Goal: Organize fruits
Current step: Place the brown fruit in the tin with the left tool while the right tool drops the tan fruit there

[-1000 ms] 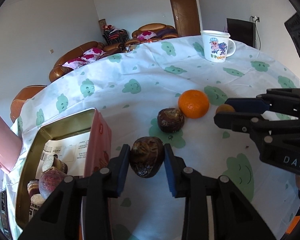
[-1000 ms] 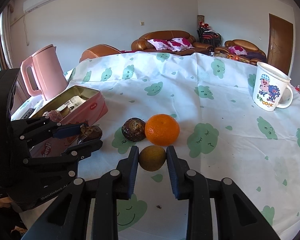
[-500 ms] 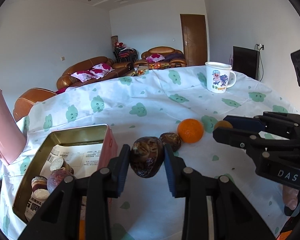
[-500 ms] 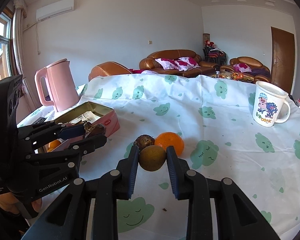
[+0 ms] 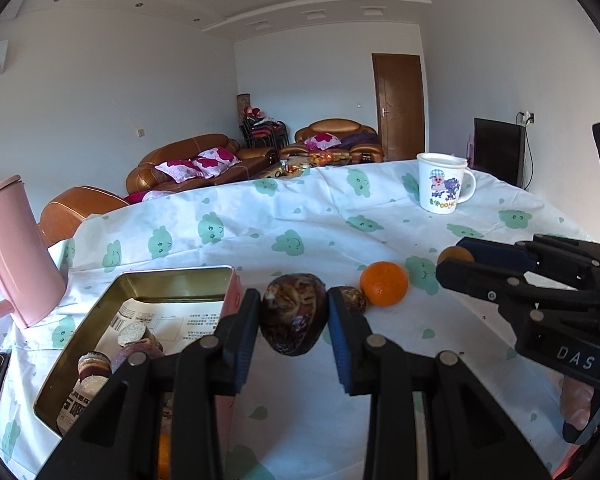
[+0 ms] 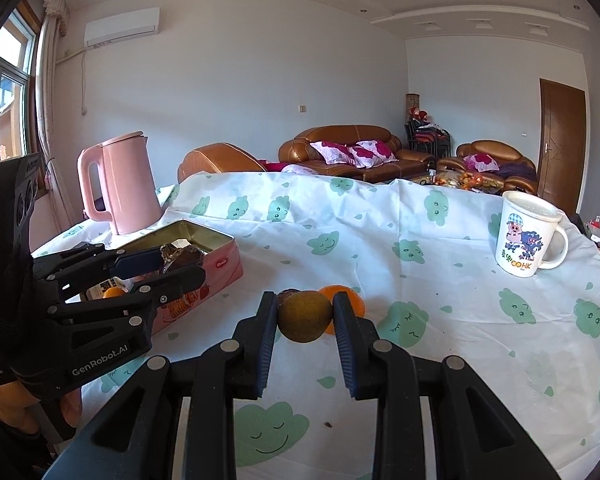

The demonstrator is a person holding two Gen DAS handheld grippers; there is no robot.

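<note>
My left gripper (image 5: 293,316) is shut on a dark wrinkled brown fruit (image 5: 293,312) and holds it above the table, just right of the open pink tin (image 5: 172,278). My right gripper (image 6: 305,316) is shut on a greenish-brown round fruit (image 6: 305,315), lifted above the cloth. On the table lie an orange (image 5: 383,283) and a second dark brown fruit (image 5: 352,300), partly hidden behind my fingers. The right gripper also shows in the left wrist view (image 5: 456,262), and the left gripper in the right wrist view (image 6: 180,264) over the tin (image 6: 220,264).
The tin holds several items on printed paper (image 5: 172,320). A pink kettle (image 5: 16,252) stands at the left, a white cartoon mug (image 5: 440,188) at the far right. A table edge runs along the left. Sofas stand behind.
Both grippers have risen with their fruits and tilted up; the view now shows more of the room. The orange and second brown fruit stay on the cloth.
</note>
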